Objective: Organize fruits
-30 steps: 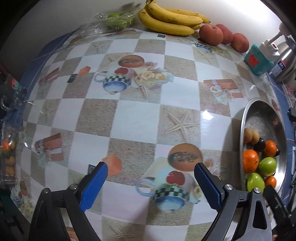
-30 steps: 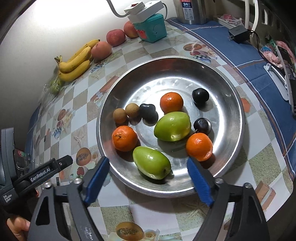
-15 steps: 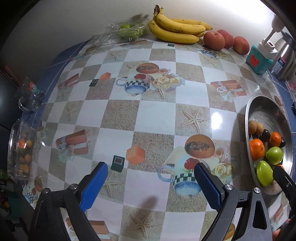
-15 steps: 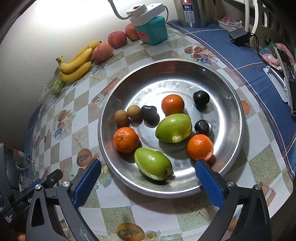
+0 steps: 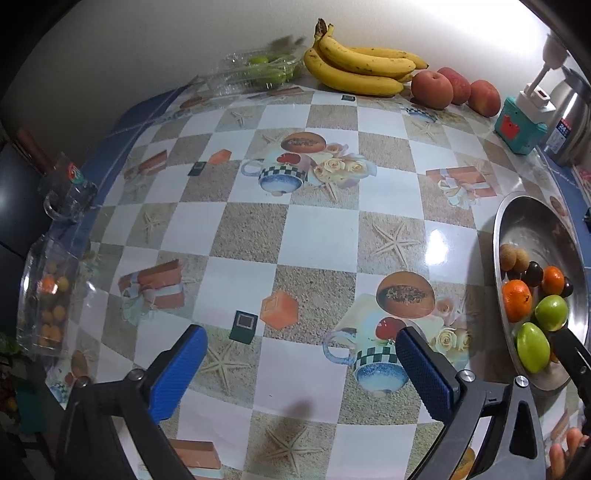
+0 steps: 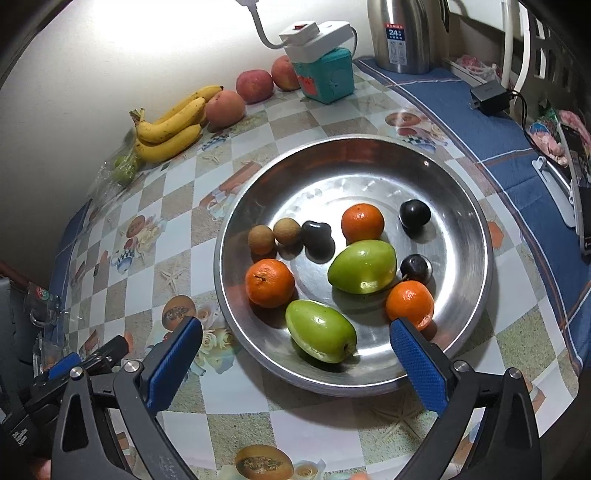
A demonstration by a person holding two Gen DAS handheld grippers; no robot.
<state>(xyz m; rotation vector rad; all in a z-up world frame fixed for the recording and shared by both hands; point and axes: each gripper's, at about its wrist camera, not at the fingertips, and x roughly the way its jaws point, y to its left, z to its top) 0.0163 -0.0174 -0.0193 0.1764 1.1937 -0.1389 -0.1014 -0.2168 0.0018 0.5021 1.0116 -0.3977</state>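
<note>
1. Left gripper [image 5: 299, 369]: fingers spread wide and grasping nothing, held above a bare stretch of the counter [image 5: 317, 236], which wears a checkered cloth printed with teapots, starfish and gift boxes.
2. Right gripper [image 6: 295, 354]: fingers likewise released and empty, poised at the near rim of the steel bowl [image 6: 476, 236]; the near green fruit lies between the two blue pads in this view, though not touched by them.
3. Bowl contents: three oranges [image 6: 269, 282], two green fruits [image 6: 320, 330], two small brown round fruits [image 6: 261, 239] side by side at the left, and three dark fruits [image 6: 415, 214]. The second green fruit [image 6: 362, 266] rests near the centre, just beside one orange [image 6: 362, 223].
4. Back of the counter, along the wall: a bunch of bananas [image 5: 360, 70], touching or just beside three red apples [image 5: 432, 89] in a row; a clear plastic box holding green fruit [image 5: 264, 70] sits to the left of the bananas.
5. Further right: a teal box [image 6: 327, 75] with a white power strip [image 6: 314, 35] on top, and a steel kettle [image 6: 400, 35] beside it.
6. Left edge of the counter: a clear container with small orange fruits [image 5: 50, 299] and a glass mug [image 5: 68, 192].
</note>
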